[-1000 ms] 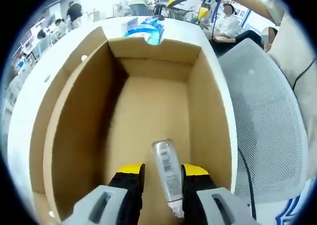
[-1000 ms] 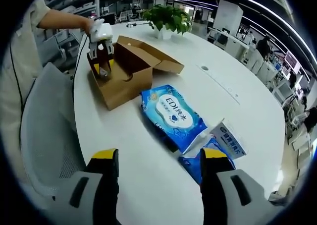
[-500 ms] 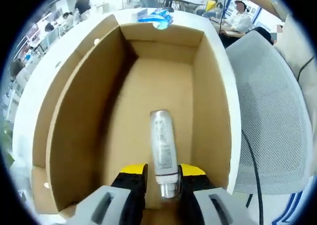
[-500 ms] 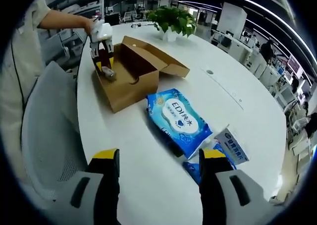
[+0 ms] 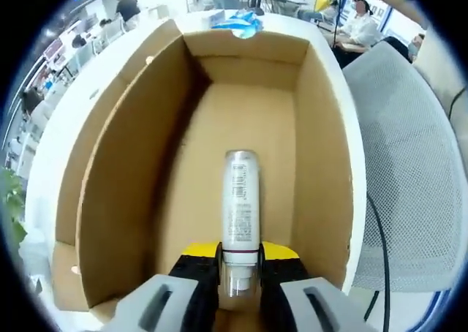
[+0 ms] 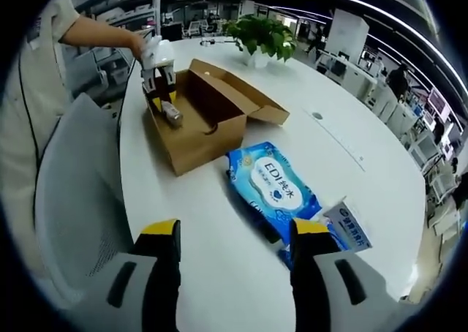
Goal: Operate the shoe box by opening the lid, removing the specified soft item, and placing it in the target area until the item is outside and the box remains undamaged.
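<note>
**Left tongs pinching tube above open shoe box; right tongs spread and idle**

Left gripper view: the left tongs (image 5: 240,262) are pinched on the cap end of a silver tube (image 5: 240,200) with printed text and a barcode on its side. The tube points away from the camera, over the inside of the open cardboard shoe box (image 5: 110,171). Whether the tube touches the box floor cannot be told from this view. The box interior is plain brown card, with walls intact on all visible sides. A grey mesh chair (image 5: 409,156) stands to the right of the box. Beyond the far wall of the box a blue packet (image 5: 238,23) lies on the white table (image 5: 51,127).

Right gripper view: the right tongs (image 6: 232,233) are spread wide with nothing between them, above the near part of the white table (image 6: 219,237). At the far left, the left tongs (image 6: 162,98), held in a person's hand (image 6: 139,45), hold the tube (image 6: 171,112) at the upper edge of the shoe box (image 6: 208,131), whose lid flap lies open to the right. Just right of the box lies a blue wet-wipe pack (image 6: 272,186), with a smaller blue and white packet (image 6: 347,226) near its right end. A potted plant (image 6: 262,36) stands at the far side of the table. The mesh chair (image 6: 77,200) stands at the left table edge.
</note>
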A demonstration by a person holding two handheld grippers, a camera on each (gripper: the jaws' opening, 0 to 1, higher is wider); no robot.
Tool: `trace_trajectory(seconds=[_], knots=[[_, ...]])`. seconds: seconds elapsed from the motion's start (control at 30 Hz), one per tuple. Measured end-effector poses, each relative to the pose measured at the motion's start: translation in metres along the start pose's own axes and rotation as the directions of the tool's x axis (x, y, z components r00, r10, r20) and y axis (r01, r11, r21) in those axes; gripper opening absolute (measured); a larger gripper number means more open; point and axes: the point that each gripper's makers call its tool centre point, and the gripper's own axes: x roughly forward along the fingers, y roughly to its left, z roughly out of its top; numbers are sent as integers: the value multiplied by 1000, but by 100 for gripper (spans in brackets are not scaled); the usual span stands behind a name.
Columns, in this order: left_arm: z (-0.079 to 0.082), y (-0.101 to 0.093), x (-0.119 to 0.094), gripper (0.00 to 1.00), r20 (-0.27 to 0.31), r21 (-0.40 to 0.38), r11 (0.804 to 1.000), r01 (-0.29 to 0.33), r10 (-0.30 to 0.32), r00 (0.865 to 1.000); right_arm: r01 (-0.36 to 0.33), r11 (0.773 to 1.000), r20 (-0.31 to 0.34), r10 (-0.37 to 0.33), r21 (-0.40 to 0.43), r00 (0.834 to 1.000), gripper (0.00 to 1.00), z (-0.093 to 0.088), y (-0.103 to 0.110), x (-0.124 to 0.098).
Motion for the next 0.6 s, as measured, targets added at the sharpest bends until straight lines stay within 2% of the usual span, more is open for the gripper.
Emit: trace_trajectory(seconds=[0.3, 0.6], knots=[[22, -4, -13, 19, 55, 33, 999, -42, 41, 998, -20, 999, 36, 21, -27, 999, 52, 20, 12, 3], [43, -15, -23, 19, 69, 78, 995, -59, 53, 996, -62, 995, 73, 68, -82, 995, 48, 47, 34, 9]])
